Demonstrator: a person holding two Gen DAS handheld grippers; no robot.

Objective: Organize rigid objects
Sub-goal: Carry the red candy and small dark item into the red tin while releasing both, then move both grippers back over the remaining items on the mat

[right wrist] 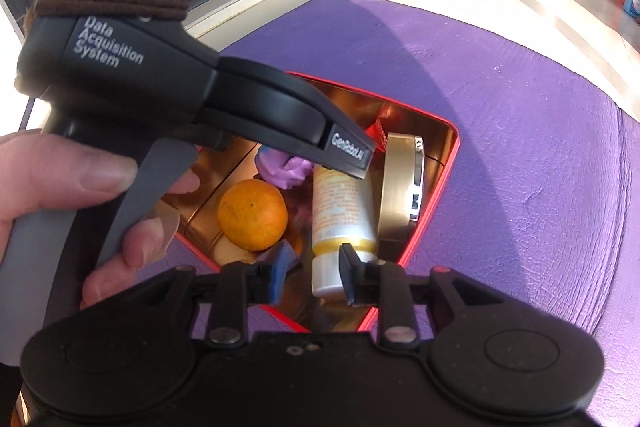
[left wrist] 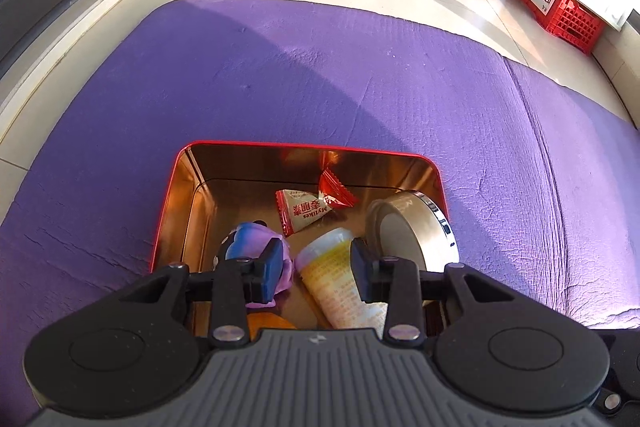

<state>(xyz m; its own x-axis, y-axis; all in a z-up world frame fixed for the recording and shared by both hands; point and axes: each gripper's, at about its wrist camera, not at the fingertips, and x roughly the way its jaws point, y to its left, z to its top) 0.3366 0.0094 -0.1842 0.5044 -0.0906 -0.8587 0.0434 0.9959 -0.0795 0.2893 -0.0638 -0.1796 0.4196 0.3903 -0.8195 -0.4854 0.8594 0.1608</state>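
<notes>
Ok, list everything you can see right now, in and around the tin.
tin: one, red rim, gold inside, on the purple mat
mat: one, purple, on the tiled floor
bottle: one, white and yellow, lying in the tin
orange: one, in the tin beside the bottle
round case: one, gold, on edge against the tin's wall
snack packets: two, red and white, far end of the tin
toy: one, purple and blue, in the tin
crate: one, red, on the floor
left hand-held gripper: over the bottle
right hand-held gripper: at the bottle's cap
</notes>
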